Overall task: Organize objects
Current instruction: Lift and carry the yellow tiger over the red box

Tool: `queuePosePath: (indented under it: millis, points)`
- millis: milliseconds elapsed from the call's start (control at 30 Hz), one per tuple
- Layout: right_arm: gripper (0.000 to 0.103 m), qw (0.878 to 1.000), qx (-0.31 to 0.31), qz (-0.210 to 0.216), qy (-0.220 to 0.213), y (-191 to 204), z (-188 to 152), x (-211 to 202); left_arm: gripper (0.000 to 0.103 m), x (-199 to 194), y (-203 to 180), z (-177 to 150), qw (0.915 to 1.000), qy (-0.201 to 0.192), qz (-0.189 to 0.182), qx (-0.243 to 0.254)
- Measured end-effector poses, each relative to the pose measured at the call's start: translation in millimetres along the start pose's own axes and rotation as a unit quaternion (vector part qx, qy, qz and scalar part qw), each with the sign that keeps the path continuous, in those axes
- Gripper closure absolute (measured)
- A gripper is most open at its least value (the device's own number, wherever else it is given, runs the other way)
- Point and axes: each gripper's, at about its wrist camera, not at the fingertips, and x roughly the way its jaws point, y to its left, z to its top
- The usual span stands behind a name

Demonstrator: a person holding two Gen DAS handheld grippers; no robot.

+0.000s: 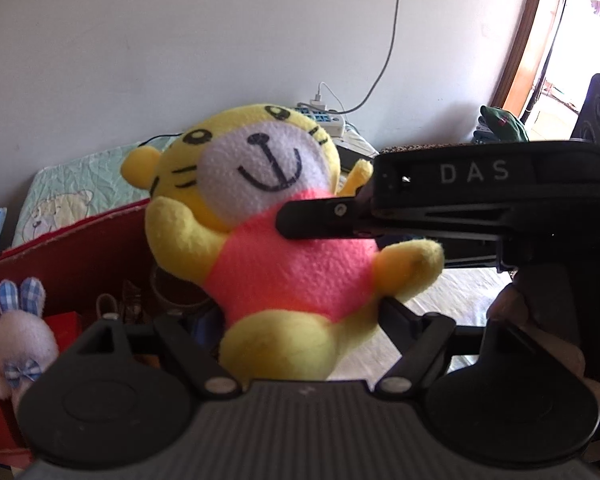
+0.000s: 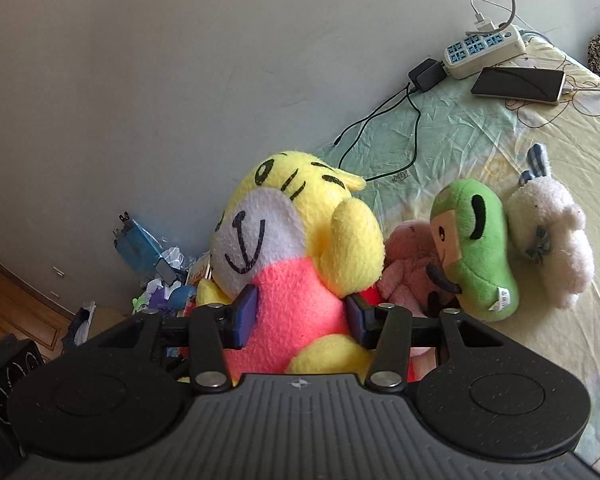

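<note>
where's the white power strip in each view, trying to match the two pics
Left wrist: power strip just above the yellow tiger toy's head, mostly hidden, against the wall.
Right wrist: power strip top right, on the bed beside a phone.
Shared landmark: the tiger toy.

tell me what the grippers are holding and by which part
Both hold the yellow tiger plush: right gripper clamps its pink belly, left gripper its lower body.

place: home bedroom | evidence: bed with crinkled pale-green cartoon-print sheet [image 2: 440, 136]; white multi-socket power strip [image 2: 485, 52] and black smartphone [image 2: 518, 84] charging near its far edge; wooden door frame [image 1: 528, 36]
</note>
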Motion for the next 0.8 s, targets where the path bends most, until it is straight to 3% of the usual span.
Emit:
queuePosePath:
  millis: [467, 800]
  points:
    - [0.056, 0.994, -0.055, -0.095, -0.007, 51, -17, 59, 0.017, 16, 66, -7, 0.9996, 0.014, -0.009, -0.023]
    - [0.06, 0.987, -0.067, -0.142, 0.012, 54, -29, 87, 0.017, 26, 98, -26, 0.9977, 0.056, 0.008, -0.038]
